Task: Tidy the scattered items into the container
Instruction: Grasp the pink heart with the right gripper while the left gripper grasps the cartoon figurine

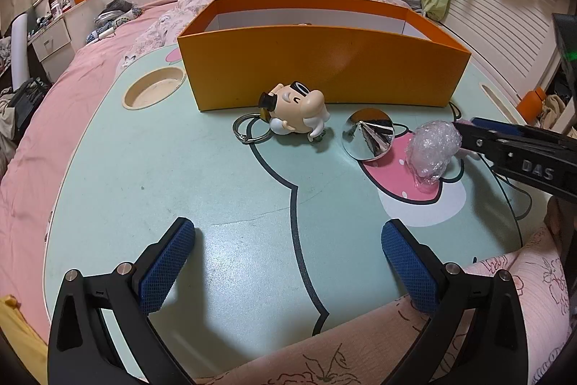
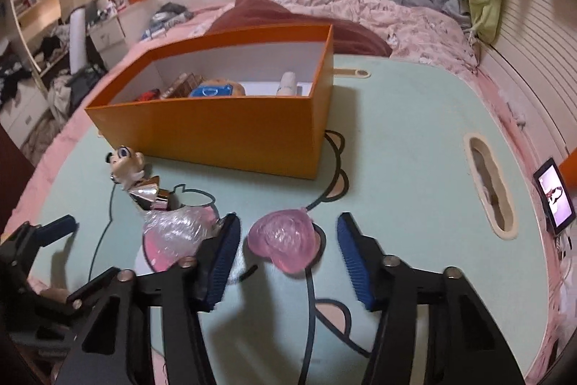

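The right gripper [image 2: 288, 253] straddles a pink jelly-like toy [image 2: 285, 246] near the lap table's [image 2: 414, 139] front edge, pads not yet touching it; the left gripper [image 1: 288, 262] hangs released. Picking is in hand: next, clench, lift, carry to the orange box [image 2: 216, 128].

Left gripper [image 1: 288, 240]: jaws spread wide, nothing between the blue pads [image 1: 166, 266], angled downward. Right gripper [image 2: 288, 255]: jaws partly apart, pads [image 2: 355, 262] touching nothing, angled downward; it lies at three o'clock of the left one.
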{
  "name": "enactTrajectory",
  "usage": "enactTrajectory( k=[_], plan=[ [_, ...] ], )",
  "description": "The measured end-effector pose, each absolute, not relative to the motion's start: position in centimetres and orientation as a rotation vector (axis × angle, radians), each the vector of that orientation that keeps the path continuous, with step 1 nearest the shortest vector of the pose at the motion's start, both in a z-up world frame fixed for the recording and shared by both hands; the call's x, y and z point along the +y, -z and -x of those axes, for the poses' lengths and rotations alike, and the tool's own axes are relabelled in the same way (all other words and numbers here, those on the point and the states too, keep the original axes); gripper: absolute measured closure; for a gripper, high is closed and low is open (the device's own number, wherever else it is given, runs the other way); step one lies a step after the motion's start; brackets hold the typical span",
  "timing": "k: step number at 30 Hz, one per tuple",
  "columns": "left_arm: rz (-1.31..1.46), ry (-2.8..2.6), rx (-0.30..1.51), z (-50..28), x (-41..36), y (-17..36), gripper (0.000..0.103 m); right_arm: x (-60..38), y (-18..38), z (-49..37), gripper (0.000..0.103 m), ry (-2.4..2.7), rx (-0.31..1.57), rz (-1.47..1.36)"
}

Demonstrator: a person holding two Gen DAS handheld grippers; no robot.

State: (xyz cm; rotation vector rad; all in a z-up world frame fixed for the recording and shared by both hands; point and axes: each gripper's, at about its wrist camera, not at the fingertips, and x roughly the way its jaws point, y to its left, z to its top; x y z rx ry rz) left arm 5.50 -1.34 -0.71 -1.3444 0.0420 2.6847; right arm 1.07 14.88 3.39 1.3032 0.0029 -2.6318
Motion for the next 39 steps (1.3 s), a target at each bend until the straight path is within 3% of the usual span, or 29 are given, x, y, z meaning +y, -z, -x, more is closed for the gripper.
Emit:
enactTrajectory(
  k=[10, 16, 20, 24, 28, 31, 35, 39],
  plan=[
    [1.341, -2.684, 0.024, -5.6, -1.4, 0.3, 0.000, 16.4, -3.8, -3.5, 0.067, 2.637, -0.166, -1.163],
    [1.241, -2.673, -0.217, -5.1, -4.0, -1.6, 0.000, 16.0, -4.0, -3.8, 0.067, 2.640, -0.153, -1.143],
    [1.234, -2.665, -0.280, -2.6, -4.8, -3.1, 0.001, 16.2, -3.9, -3.7, 0.067, 2.631, -0.167, -1.153],
    [1.306, -2.616, -0.265, 0.4, -4.4, -3.1, 0.017, 16.2, -3.9, -3.6, 0.067, 2.630, -0.168, -1.157],
    [1.383, -2.561, -0.328, 2.5, -3.9, -1.8, 0.022, 16.3, -3.7, -3.5, 0.067, 2.629, -0.173, -1.162],
    [1.415, -2.551, -0.331, 3.2, -3.3, -1.0, 0.033, 16.3, -3.7, -3.5, 0.067, 2.628, -0.175, -1.165],
    [1.409, -2.586, -0.247, 3.1, -2.6, -1.0, 0.060, 16.4, -3.5, -3.5, 0.067, 2.627, -0.182, -1.169],
    [1.377, -2.571, -0.307, 2.8, -3.4, -1.4, 0.062, 16.6, -3.6, -3.5, 0.067, 2.626, -0.185, -1.168]
  ],
)
